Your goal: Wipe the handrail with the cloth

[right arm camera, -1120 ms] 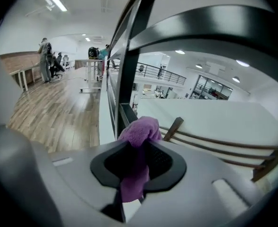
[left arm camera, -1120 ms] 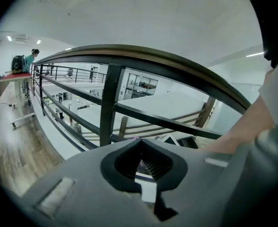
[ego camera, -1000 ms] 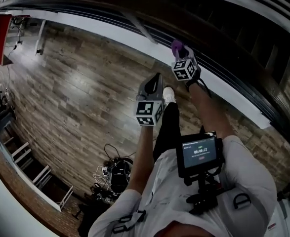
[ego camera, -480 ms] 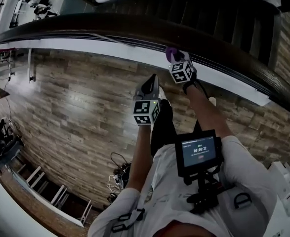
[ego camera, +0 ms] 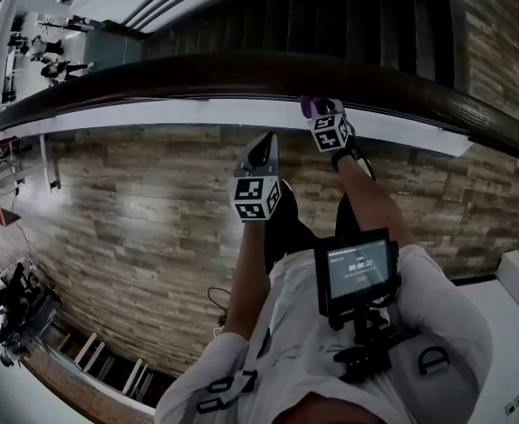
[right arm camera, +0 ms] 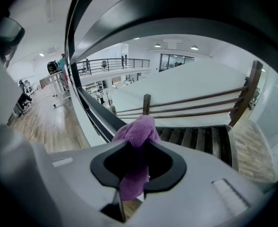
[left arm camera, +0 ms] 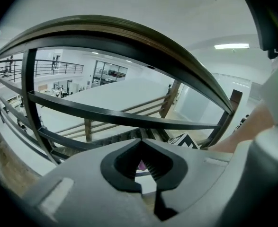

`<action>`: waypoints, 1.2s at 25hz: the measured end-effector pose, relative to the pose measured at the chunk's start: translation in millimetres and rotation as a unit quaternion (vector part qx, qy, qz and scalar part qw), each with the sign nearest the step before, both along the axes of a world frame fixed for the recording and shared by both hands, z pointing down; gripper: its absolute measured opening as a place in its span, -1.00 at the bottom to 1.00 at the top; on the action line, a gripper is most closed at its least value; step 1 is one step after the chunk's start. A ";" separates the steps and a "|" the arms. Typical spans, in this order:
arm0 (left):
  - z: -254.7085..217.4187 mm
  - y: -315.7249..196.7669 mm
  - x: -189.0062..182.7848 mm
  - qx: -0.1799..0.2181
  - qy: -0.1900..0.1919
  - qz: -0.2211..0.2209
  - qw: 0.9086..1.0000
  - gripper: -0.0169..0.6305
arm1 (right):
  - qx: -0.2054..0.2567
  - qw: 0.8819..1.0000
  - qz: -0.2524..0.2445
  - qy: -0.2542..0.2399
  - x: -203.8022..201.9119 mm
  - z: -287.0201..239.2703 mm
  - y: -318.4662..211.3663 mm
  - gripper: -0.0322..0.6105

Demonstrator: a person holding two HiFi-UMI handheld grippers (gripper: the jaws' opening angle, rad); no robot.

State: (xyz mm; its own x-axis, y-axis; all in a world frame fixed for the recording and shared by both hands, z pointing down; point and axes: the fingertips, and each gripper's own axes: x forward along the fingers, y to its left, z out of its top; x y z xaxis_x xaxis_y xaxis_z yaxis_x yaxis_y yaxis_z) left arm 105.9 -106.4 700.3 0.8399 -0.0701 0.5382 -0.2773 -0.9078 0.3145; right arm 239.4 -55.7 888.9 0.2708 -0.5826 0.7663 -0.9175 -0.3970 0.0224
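Cloth [right arm camera: 135,126], purple and bunched, is pinched between the closed jaws of the right gripper [ego camera: 323,113], with a tuft standing proud of the tips and a tail hanging below. In the head view it is seen at the near lower edge of the handrail [ego camera: 197,71], just beside the dark wood; whether contact is made cannot be told. The rail's long axis runs left to right across that view in a gentle curve, and in the right gripper view it arches above and beyond the cloth. A stroke along that axis is judged to call first for the cloth to be raised onto the rail. The left gripper [ego camera: 261,148] is held further from the rail, its jaws closed on nothing. Wooden floor [ego camera: 135,210] is seen below and a staircase [ego camera: 330,16] beyond.
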 end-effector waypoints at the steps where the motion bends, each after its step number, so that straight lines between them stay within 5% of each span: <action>1: -0.2 11.2 8.2 -0.001 0.000 0.013 1.000 -0.95 | 0.000 1.000 0.004 -0.002 5.4 -0.6 11.6 -0.69; 14: -5.0 170.8 111.6 -0.013 0.019 0.121 0.992 -0.95 | 0.034 0.993 0.112 -0.010 93.9 -9.0 172.5 -0.68; 30: 19.0 341.5 208.9 -0.020 0.008 0.256 0.966 -0.95 | 0.040 0.973 0.226 0.031 220.3 -11.2 371.3 -0.68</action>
